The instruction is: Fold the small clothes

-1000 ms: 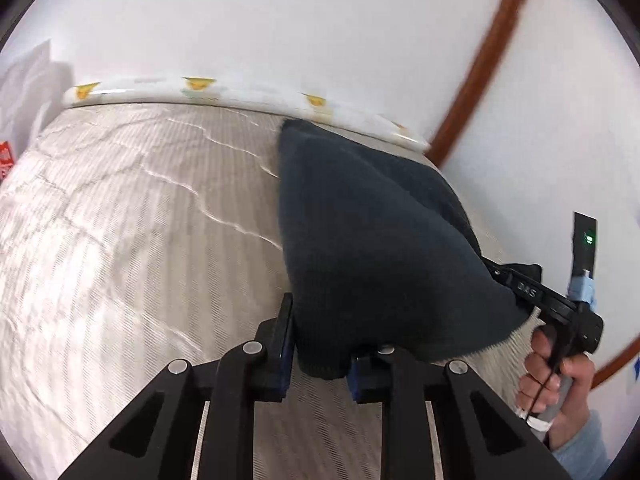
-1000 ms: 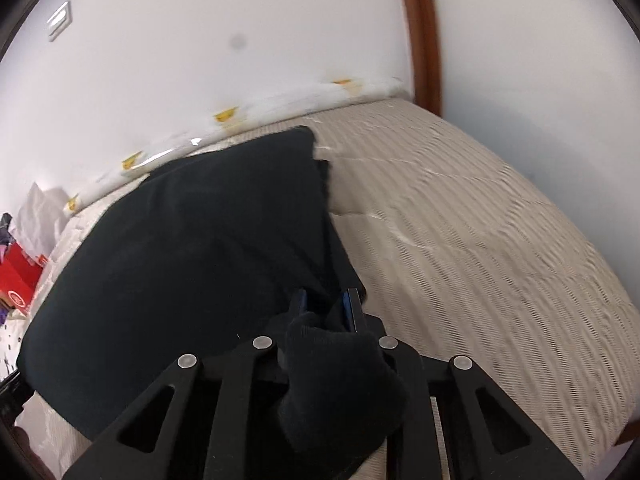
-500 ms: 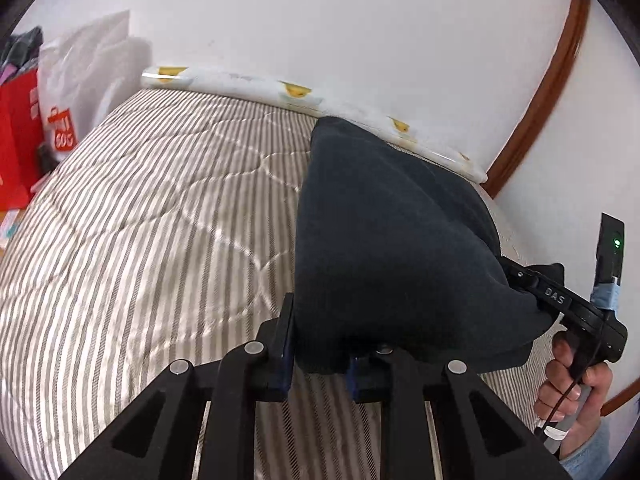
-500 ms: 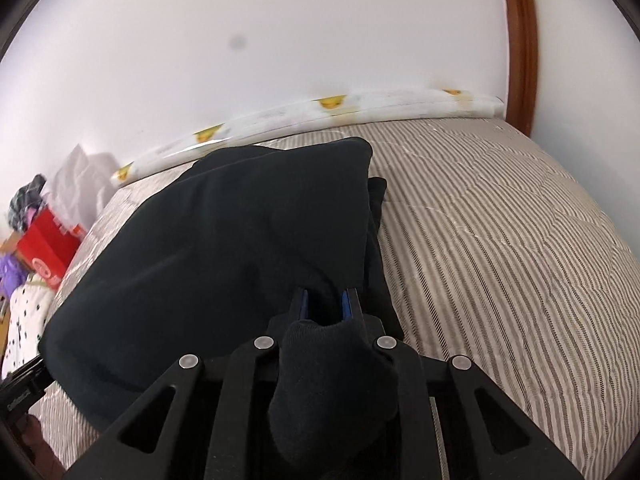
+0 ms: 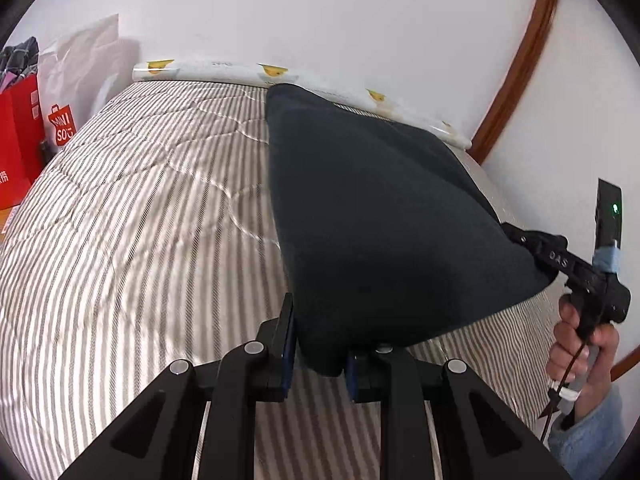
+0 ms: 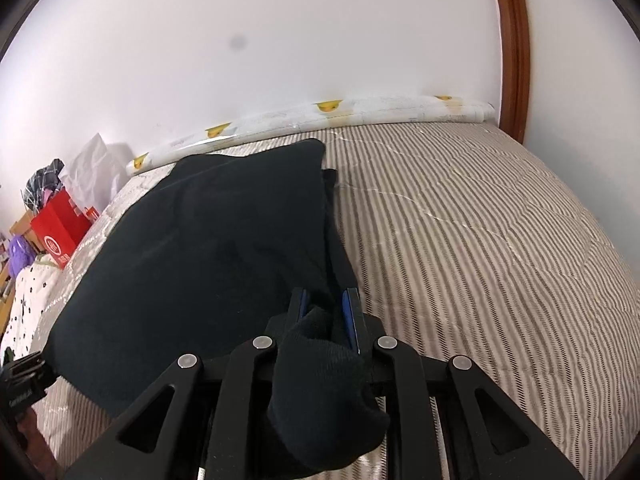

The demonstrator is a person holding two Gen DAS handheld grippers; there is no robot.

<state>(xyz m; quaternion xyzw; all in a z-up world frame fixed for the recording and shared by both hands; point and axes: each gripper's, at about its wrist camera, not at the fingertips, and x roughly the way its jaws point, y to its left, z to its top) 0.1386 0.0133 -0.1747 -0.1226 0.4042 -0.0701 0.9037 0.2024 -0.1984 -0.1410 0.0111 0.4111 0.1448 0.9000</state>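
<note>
Striped bed (image 5: pixel 140 220), dark garment (image 5: pixel 380 220) stretched above it.
Left tongs (image 5: pixel 320 354) and right tongs (image 6: pixel 325 312) both clamped on its near corners, held taut between.

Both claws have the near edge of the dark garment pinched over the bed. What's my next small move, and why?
Probably carry both corners forward together toward the far edge and lay them down. The left claw and right claw each clamp a near corner of the dark garment, lifted off the striped bedcover, while its far end rests flat.
</note>
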